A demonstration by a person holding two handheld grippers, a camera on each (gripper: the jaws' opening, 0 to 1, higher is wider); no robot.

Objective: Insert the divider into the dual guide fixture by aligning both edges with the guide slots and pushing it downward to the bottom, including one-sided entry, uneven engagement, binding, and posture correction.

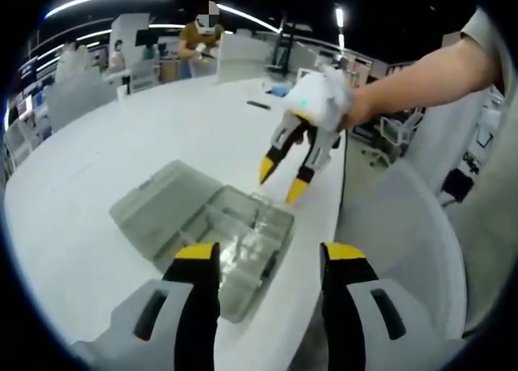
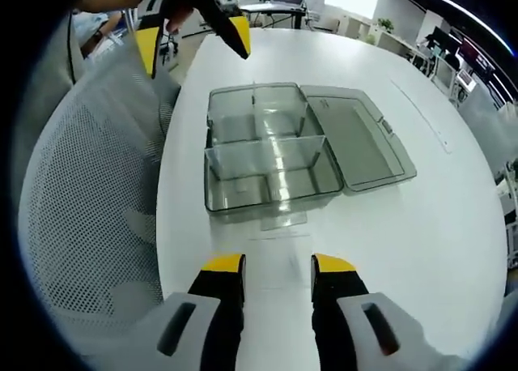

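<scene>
Your jaws stand apart and hold nothing on both sides: the left gripper point(image 1: 269, 253) hangs over the near end of the clear box point(image 1: 212, 225), and the right gripper point(image 2: 278, 266) hovers over the bare white table point(image 2: 453, 225), just short of the box point(image 2: 271, 156). In the left gripper view your right gripper point(image 1: 282, 179) points down beside the box's far edge, also with its tips spread.

The box lies open, its lid point(image 2: 356, 140) folded flat to one side. A long partition point(image 2: 267, 156) already stands across the tray point(image 2: 243, 194), and a short one point(image 2: 255, 108) splits the far half. A thin clear sheet point(image 2: 283, 219), which I take to be the loose divider, lies flat on the table against the box's near wall; it is hard to make out against the white.

That is your first risk: the sheet is flat, thin and transparent, so a pinch may slide off or push it under the box. Once lifted, it may enter one slot before the other and jam. The box is light and unheld, so pressing down could tip or shove it towards the table edge. A mesh chair point(image 2: 89, 217) sits close there.
</scene>
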